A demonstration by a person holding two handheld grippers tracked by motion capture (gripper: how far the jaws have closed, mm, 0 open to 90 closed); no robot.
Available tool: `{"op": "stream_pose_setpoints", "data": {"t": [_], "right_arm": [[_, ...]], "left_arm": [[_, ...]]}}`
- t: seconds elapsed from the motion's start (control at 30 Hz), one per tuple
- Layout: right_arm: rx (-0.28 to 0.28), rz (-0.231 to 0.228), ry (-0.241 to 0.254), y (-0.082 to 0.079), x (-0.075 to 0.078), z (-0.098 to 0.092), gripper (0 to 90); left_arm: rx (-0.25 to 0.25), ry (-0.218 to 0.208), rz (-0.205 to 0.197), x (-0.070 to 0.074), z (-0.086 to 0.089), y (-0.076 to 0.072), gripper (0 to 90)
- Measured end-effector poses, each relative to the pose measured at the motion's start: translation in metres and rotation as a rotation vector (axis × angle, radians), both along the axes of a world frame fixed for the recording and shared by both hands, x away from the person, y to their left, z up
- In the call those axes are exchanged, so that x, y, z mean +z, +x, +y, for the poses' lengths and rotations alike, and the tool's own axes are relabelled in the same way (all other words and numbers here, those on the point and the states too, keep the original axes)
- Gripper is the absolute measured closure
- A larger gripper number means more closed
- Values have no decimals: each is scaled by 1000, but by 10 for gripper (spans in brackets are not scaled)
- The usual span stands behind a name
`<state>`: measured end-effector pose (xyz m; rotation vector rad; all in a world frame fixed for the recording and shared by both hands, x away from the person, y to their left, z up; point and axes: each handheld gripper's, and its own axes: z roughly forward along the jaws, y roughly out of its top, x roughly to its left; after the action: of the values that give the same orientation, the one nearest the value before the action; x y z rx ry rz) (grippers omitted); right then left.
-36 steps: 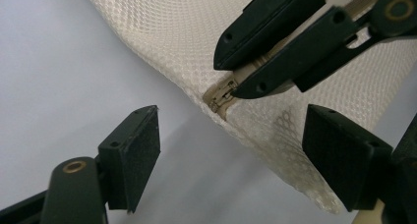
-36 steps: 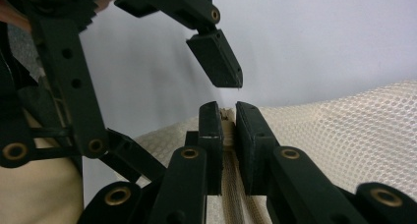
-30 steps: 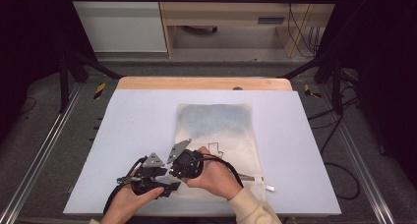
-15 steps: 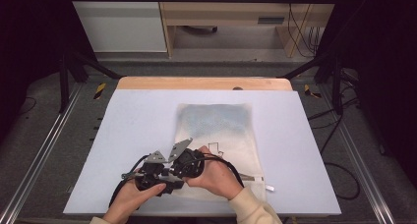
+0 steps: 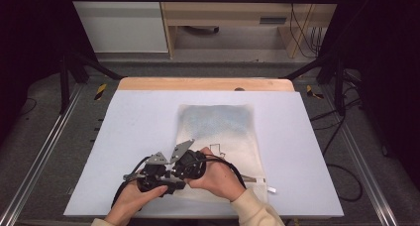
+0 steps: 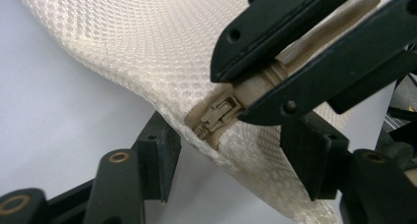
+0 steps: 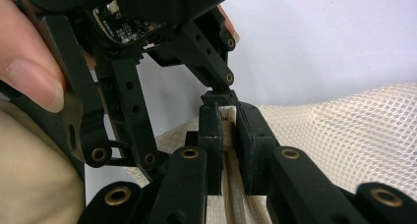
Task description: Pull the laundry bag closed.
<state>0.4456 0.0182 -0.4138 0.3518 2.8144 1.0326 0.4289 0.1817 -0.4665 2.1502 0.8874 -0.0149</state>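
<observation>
A white mesh bag point(image 5: 223, 127) lies flat on the white table point(image 5: 129, 122). Both grippers meet at its near left corner. My right gripper point(image 7: 228, 123) is shut on the beige zipper tape point(image 7: 227, 130) at the bag's edge; in the left gripper view the right gripper point(image 6: 255, 86) clamps that tape just behind the zipper slider point(image 6: 216, 113). My left gripper point(image 6: 231, 170) is open, its jaws standing wide apart on either side of the bag's corner point(image 6: 246, 155). In the high view the left gripper point(image 5: 158, 174) sits close beside the right gripper point(image 5: 190, 164), each held in a hand.
A small white tab point(image 5: 271, 190) lies near the bag's near right corner. The table's far edge is a wooden strip point(image 5: 198, 84). Metal rails point(image 5: 39, 156) run along the floor at both sides, and cables point(image 5: 341, 166) trail at the right.
The left gripper has edged a little to the right, closer to the right gripper. The bag and the right gripper have stayed in place.
</observation>
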Motion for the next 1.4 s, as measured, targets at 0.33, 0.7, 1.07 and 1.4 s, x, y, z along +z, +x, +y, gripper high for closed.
{"op": "stream_pose_setpoints", "data": {"t": [0.33, 0.7, 1.07, 1.4], "right_arm": [[-1, -1, 2, 0, -1, 0, 820], [0, 1, 4, 0, 0, 0, 820], [-4, 2, 3, 1, 0, -1, 820], [-5, 3, 4, 0, 0, 0, 820]], "left_arm": [[-1, -20, 6, -1, 2, 1, 480], [9, -52, 25, -4, 1, 2, 517], [15, -97, 46, -3, 3, 1, 456], [21, -100, 50, -6, 3, 5, 499]]}}
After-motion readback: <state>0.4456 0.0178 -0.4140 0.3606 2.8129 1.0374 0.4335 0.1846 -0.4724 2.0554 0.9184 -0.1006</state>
